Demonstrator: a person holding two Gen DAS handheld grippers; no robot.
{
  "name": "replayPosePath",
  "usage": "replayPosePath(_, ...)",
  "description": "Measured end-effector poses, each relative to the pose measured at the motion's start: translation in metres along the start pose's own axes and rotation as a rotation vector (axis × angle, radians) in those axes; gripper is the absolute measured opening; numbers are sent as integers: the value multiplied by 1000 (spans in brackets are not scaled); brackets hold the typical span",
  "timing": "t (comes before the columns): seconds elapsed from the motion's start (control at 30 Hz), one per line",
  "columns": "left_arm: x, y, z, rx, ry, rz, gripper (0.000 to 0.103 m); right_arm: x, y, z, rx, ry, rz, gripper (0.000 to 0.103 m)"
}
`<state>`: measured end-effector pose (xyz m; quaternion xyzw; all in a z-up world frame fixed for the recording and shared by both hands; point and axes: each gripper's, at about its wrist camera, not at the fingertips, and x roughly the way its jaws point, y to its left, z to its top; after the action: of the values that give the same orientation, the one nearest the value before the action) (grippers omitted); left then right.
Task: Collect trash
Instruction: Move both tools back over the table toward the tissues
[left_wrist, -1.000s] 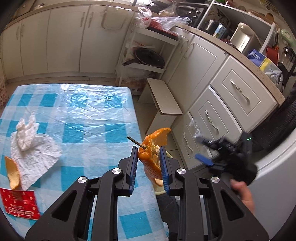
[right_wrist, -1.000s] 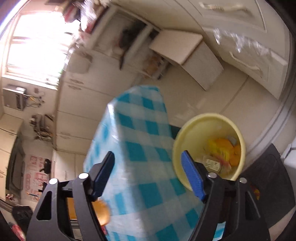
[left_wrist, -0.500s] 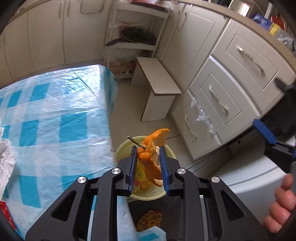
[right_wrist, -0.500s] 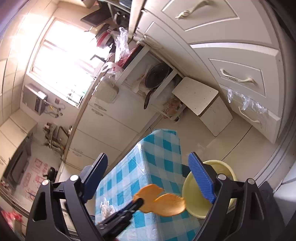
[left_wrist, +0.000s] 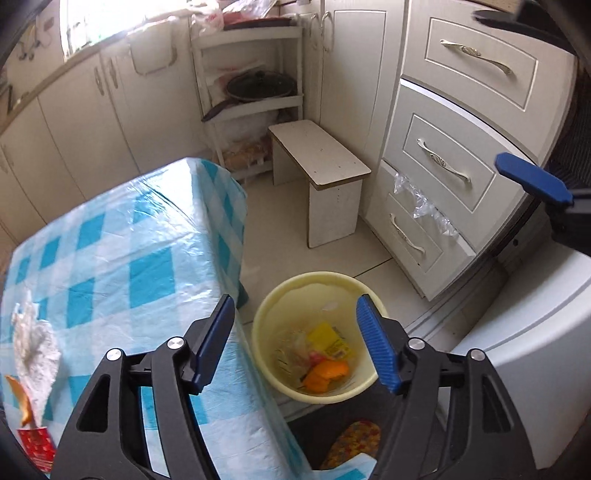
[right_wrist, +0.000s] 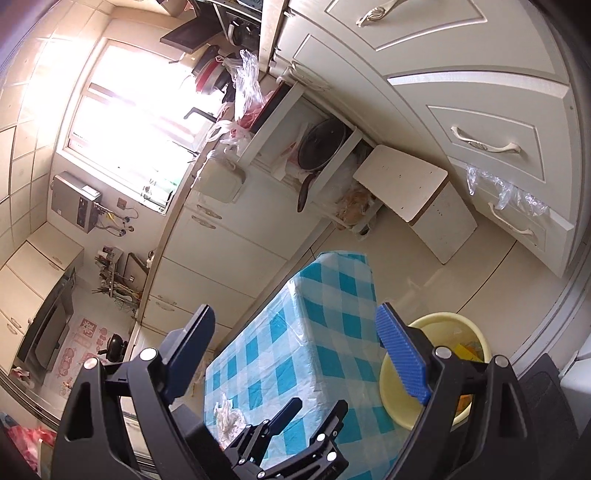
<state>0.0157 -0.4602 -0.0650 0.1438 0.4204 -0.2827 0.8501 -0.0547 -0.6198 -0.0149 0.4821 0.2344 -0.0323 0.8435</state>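
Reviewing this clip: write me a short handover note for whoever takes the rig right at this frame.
Left gripper: jaws open, empty, above the yellow bin on the floor beside the table.
Right gripper: jaws open, empty, held higher up.
Done: an orange peel piece lies in the bin with a yellow wrapper.
Left: on the table, the crumpled tissue, another orange peel and a red packet near the left edge.
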Motion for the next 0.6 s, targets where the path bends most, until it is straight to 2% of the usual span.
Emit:
replayPosePath(0.37,-25,32,-15,19,-27,67,73,22,13,-11,-8,54,1,86)
replayPosePath(0.6,-42,67,-35,17,-22,88,78,46,35,-28,-74,113,-18,86)
